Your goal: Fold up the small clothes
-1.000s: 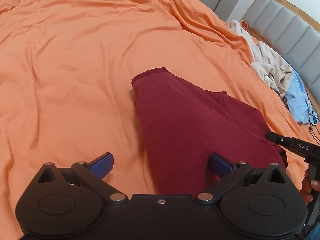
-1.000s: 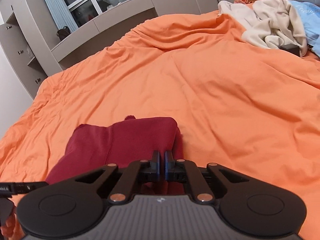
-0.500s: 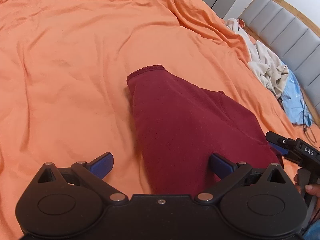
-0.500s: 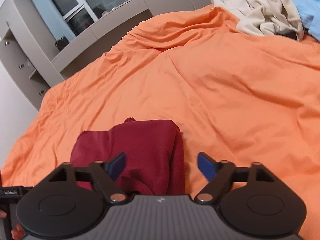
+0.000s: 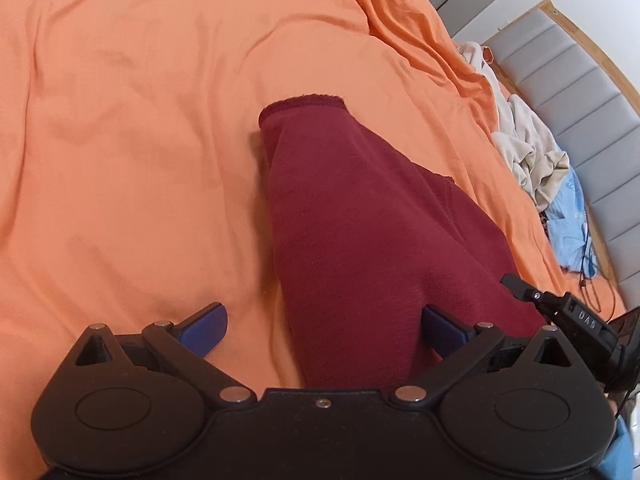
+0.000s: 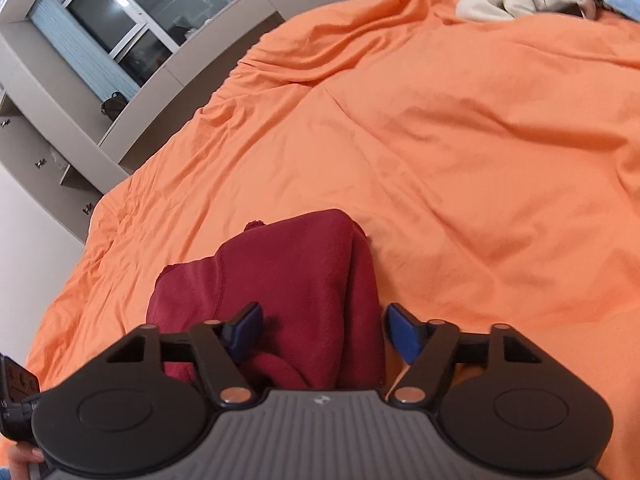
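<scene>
A dark red knit garment [image 5: 352, 232] lies folded into a long strip on the orange bed cover [image 5: 140, 140]. My left gripper [image 5: 322, 330] is open, with the near end of the garment between its blue pads [image 5: 202, 326], which stand clear of the cloth. In the right wrist view the same red garment [image 6: 288, 280] lies under my right gripper [image 6: 324, 328]. Its jaws are closing around a fold of the cloth, and its blue pads [image 6: 402, 330] do not press on it. The other gripper's black tip [image 5: 560, 312] shows at the right of the left wrist view.
A heap of cream and light blue clothes [image 5: 536, 160] lies by the grey padded headboard [image 5: 588, 92] at the right. Beyond the bed's far side stand grey cabinets and a window [image 6: 120, 28]. A hand [image 6: 22, 458] shows at the lower left of the right wrist view.
My right gripper was shut at the garment's near end, sprang wide open, and has narrowed a little. Both grippers have sunk closer to the garment and rolled. The left stays open.
</scene>
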A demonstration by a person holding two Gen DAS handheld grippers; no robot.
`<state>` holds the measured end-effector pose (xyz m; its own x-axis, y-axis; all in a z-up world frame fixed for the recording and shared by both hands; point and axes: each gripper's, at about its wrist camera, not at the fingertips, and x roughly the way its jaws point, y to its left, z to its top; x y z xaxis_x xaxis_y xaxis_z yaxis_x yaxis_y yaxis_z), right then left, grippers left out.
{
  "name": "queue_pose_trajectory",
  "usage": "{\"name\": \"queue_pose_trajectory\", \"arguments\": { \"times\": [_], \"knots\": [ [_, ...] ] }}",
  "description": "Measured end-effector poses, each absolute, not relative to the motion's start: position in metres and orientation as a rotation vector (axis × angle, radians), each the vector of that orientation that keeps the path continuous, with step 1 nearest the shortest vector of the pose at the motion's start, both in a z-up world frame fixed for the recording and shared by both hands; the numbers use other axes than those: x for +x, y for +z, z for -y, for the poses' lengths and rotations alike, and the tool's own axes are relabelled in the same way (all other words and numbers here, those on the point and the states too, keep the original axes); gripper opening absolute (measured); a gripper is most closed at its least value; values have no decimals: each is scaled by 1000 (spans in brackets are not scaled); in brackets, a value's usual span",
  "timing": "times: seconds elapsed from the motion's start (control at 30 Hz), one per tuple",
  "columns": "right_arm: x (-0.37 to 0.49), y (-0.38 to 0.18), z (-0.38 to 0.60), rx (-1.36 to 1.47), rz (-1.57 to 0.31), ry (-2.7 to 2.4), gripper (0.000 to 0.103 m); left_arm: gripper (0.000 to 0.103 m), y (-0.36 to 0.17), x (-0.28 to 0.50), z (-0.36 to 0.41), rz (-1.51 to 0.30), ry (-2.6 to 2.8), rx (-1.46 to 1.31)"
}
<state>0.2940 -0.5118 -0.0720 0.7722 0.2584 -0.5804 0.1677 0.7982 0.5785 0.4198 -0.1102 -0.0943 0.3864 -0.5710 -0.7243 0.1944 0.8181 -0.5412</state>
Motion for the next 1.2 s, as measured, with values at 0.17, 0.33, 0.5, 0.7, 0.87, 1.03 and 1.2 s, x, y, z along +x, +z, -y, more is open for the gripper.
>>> {"name": "queue_pose_trajectory", "arguments": {
  "times": [0.17,0.33,0.5,0.7,0.87,1.03,1.2],
  "knots": [
    [288,-63,499,576,-665,29,40,103,-95,421,110,-1071,-506,-405],
    [277,-48,483,440,-601,0,18,103,-88,419,111,-1053,-494,-375],
    [275,-53,486,468,-608,2,18,102,-85,417,106,-1034,-515,-374],
    [276,-69,502,576,-624,15,22,100,-97,421,98,-1058,-543,-478],
    [278,-72,503,589,-634,12,25,96,-99,420,93,-1050,-559,-542],
    [278,-74,503,596,-640,10,27,96,-96,412,77,-1017,-570,-585],
    [280,-75,503,598,-645,7,29,95,-98,410,64,-984,-528,-644]
  ]
}}
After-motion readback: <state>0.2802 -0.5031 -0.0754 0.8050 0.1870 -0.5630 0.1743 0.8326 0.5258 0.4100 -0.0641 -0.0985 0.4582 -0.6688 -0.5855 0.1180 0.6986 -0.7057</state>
